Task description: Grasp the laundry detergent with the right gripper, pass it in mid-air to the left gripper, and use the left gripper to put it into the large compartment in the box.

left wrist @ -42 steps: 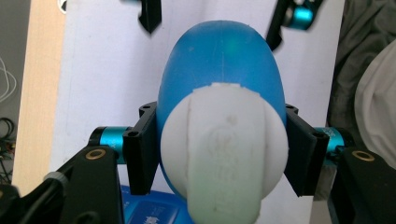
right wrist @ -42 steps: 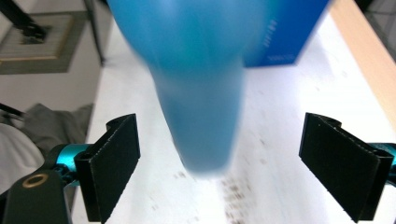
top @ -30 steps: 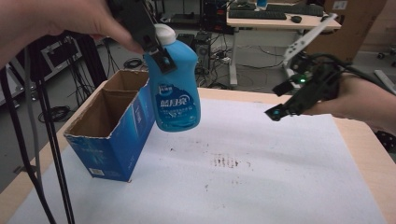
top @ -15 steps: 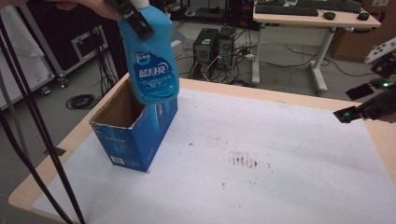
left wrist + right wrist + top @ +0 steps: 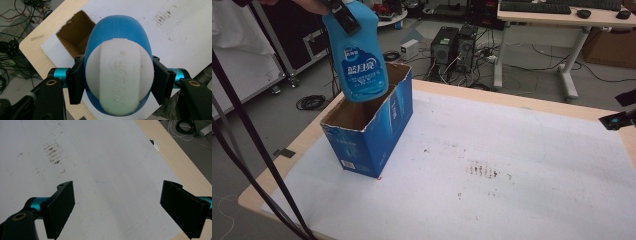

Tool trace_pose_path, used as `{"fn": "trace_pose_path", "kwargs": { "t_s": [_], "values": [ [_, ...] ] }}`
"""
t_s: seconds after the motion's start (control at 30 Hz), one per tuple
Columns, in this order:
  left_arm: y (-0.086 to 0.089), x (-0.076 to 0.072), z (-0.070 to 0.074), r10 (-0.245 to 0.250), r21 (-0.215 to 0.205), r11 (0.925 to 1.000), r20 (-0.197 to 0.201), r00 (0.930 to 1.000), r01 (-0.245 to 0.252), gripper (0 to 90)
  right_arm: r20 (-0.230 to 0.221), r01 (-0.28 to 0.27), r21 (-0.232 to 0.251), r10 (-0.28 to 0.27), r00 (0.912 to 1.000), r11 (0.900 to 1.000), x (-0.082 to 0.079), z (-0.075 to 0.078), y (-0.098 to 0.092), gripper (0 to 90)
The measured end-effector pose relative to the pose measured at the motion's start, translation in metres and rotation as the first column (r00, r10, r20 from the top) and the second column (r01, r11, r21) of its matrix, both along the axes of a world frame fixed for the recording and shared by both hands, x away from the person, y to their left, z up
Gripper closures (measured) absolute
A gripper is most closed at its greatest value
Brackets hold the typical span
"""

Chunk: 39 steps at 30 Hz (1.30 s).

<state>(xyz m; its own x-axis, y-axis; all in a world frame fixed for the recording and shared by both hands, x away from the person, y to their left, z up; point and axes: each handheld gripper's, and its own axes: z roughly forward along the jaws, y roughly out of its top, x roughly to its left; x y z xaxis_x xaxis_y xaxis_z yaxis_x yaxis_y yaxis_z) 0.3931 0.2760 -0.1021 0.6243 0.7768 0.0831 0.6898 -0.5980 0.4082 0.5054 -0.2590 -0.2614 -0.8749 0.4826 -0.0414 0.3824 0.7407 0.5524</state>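
Office clutter of desks, computer towers and floor cables lies behind the white-covered tabletop (image 5: pixel 532 150) in the high view, where the left gripper (image 5: pixel 343 12) carries a blue detergent bottle (image 5: pixel 357 60) by its upper end, the base hanging at the mouth of an open blue cardboard box (image 5: pixel 372 125) standing near the left edge. To do this step well, I judge the bottle should be centred over the opening, kept upright and let down straight, so its base does not catch the box's ragged rim or tip the light carton. At that view's top edge the hand and most of the left gripper are cut off, and the right gripper (image 5: pixel 619 119) is a dark sliver at the right edge, its state unreadable there. Looking down from the left gripper view, the fingers (image 5: pixel 75 82) clamp the bottle (image 5: pixel 117 32) on both sides beneath its white cap (image 5: pixel 119 82); the broad body hides much of the box's opening (image 5: pixel 73 37), so alignment is hard to gauge. Seen from the right gripper view, the right gripper (image 5: pixel 120 207) has its fingers (image 5: pixel 61 207) spread wide and empty above the stained white sheet (image 5: pixel 95 157), well apart from the box.
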Motion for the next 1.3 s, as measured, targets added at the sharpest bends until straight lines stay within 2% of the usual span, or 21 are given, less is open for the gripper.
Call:
{"fn": "trace_pose_path", "kwargs": {
  "t_s": [0.27,0.57,1.0,1.23,1.27,1.3],
  "values": [
    [0.005,-0.001,-0.005,0.019,0.014,0.9997,-0.015,0.9997,-0.019,38.3,0.002,0.005,0.007,-0.005,1.0,1.0,0.002,-0.001,-0.005,11.8],
    [0.008,0.002,-0.024,0.037,0.035,0.9988,-0.038,0.9986,-0.035,38.3,-0.001,-0.003,0.006,0.003,1.0,1.0,0.002,-0.002,-0.004,11.7],
    [0.008,0.008,-0.067,0.042,0.067,0.9971,-0.087,0.9954,-0.036,38.3,-0.003,0.003,0.007,-0.003,1.0,1.0,0.002,-0.001,-0.004,11.7],
    [0.01,0.01,-0.094,0.043,0.063,0.9974,-0.118,0.9921,-0.036,38.3,-0.005,0.002,0.001,-0.002,1.0,1.0,0.001,-0.001,-0.003,11.7],
    [0.01,0.01,-0.094,0.043,0.063,0.9974,-0.118,0.9921,-0.036,38.3,-0.005,0.002,0.001,-0.002,1.0,1.0,0.001,-0.001,-0.003,11.7],
    [0.009,0.01,-0.103,0.043,0.066,0.9972,-0.126,0.9911,-0.035,38.3,-0.001,0.0,0.001,0.0,1.0,1.0,0.002,-0.001,-0.003,11.7]
  ]
}}
